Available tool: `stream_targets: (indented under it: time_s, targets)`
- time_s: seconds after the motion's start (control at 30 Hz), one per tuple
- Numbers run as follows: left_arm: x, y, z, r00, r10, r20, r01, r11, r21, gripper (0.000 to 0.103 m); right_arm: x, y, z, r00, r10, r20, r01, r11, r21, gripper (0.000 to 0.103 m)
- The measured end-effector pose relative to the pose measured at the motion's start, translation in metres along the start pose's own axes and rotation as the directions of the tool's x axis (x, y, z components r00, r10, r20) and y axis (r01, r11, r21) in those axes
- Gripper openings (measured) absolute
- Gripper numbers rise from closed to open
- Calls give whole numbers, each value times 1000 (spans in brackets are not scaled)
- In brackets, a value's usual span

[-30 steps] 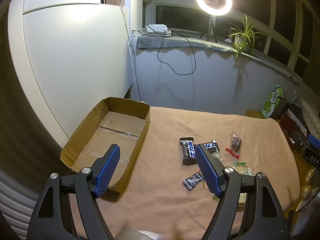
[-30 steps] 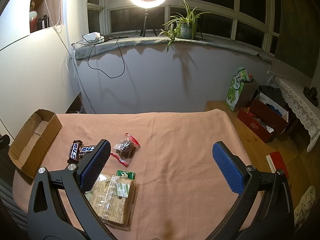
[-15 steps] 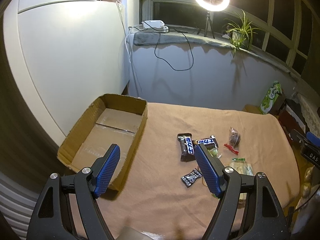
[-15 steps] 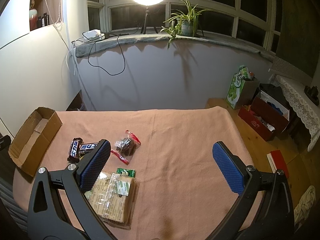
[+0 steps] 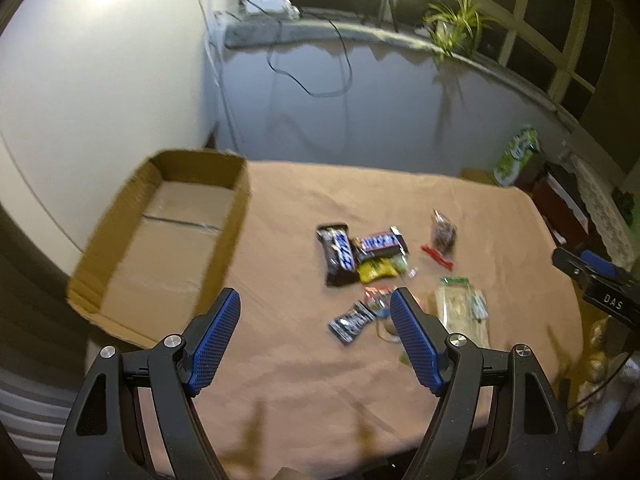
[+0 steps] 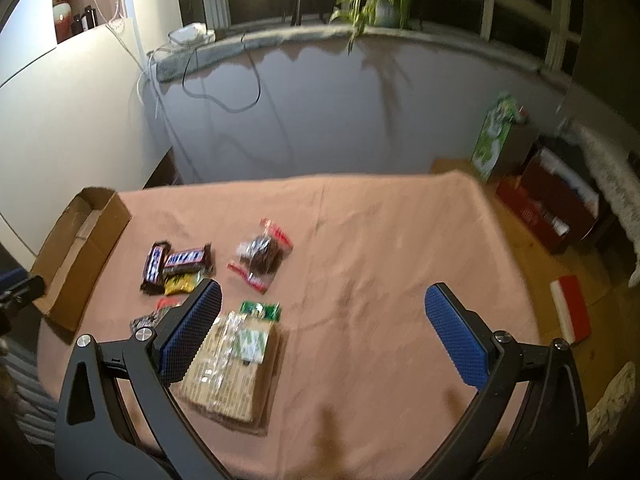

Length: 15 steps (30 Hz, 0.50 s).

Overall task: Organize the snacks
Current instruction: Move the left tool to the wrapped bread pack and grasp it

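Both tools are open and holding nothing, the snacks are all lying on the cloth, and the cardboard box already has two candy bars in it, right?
Not quite. The box holds nothing; the left wrist view shows its bare floor. Both candy bars lie on the cloth with the other snacks. The left tool and right tool are open.

White "DAS" lettering on the black right gripper (image 5: 592, 276), snack wrapper print too blurred to read

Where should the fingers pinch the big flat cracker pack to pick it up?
The cracker pack lies flat on the tablecloth, so there is no side to squeeze. Probably best for the right gripper, open just above it, to come straight down and pinch across its narrow width near the green label end.
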State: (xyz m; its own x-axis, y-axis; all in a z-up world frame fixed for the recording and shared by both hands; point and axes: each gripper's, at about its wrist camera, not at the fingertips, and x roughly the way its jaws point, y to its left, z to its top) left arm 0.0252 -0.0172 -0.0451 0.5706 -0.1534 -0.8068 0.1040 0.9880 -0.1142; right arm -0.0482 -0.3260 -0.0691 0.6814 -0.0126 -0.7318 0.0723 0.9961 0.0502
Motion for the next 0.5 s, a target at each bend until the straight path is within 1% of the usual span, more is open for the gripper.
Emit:
stream_targets:
  time_s: [0.07,0.13,0.23,0.3,0.4,0.43,0.47,0.5]
  targets:
    - [8,-3,-1,999,-29,-38,30,1000,4,78,9,-4,-1,998,36,-49,-36,999,16,103]
    - [14,-8,-2,996,-57,-71,58,998,10,78,19,-7,-4,992,77,-101,-74,997,38,103]
    - [26,-18,-3,986,-108,-126,113,993,33,78,35,-11,-8,970,162,-179,-149,985,84,103]
    - [37,-26,-5,970,-169,-176,177,984,33,78,47,-12,-13,946,227,-232,-203,971,123,103]
    - [55,-36,-5,941,-232,-248,243,970,12,75,59,-8,-17,915,288,-284,-252,955,156,100]
    - [58,-38,-5,935,-242,-258,252,968,8,74,64,-6,-19,903,307,-301,-270,950,158,100]
    - [62,-42,-6,927,-256,-274,268,964,4,71,67,-3,-21,897,314,-311,-278,948,157,99]
    - [65,-46,-6,920,-266,-287,279,960,2,68,71,-1,-23,889,323,-324,-286,945,156,96]
